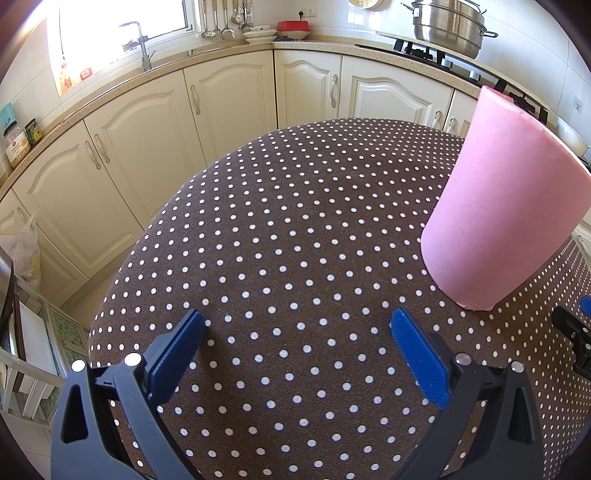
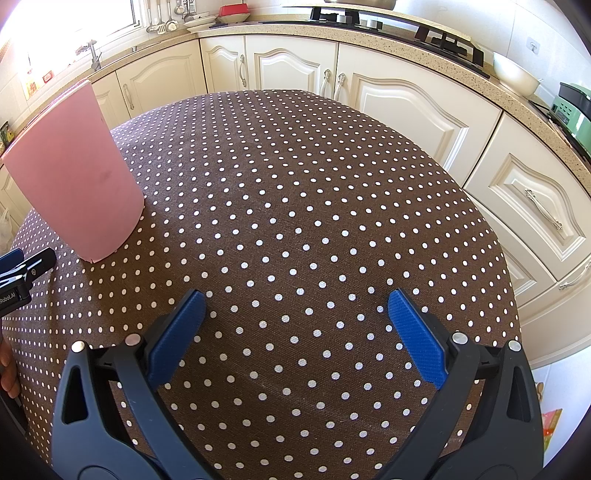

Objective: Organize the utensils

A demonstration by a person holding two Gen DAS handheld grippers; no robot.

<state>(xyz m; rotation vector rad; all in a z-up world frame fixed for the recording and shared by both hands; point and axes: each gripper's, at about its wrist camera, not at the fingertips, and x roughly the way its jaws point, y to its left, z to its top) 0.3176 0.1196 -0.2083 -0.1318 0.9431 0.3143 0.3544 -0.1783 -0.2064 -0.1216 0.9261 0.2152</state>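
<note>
Left gripper (image 1: 297, 321) is hovering low over the near part of the table (image 1: 295, 229); its jaws are standing wide apart, released, with nothing between the blue pads (image 1: 417, 354) but dotted cloth. Right gripper (image 2: 295, 301) is doing the same over its side of the table (image 2: 314, 203); jaws spread, released, gripping nothing; only cloth is showing between its pads (image 2: 415, 334).

Pink holder (image 1: 506, 206) is standing upright on the cloth; in the left wrist view it is sitting to the right of and just beyond the right pad, apart from it; in the right wrist view the holder (image 2: 75, 173) is sitting at the left, well apart from that gripper's fingers. Its inside is not showing from either camera; contents cannot be told. No loose utensils are showing on the cloth in either view.

Each gripper is appearing in the other's view: the right one at the right edge of the left view (image 1: 576, 336), the left one at the left edge of the right view (image 2: 22, 273), both near the holder's base and not touching it.

Far side: cream cabinets (image 1: 236, 107) are running under a counter; a faucet (image 1: 142, 44) is standing at far left; ladles (image 1: 221, 26) are hanging on the wall; a steel pot (image 1: 448, 26) is sitting on the stove (image 1: 424, 51) at far right.
</note>
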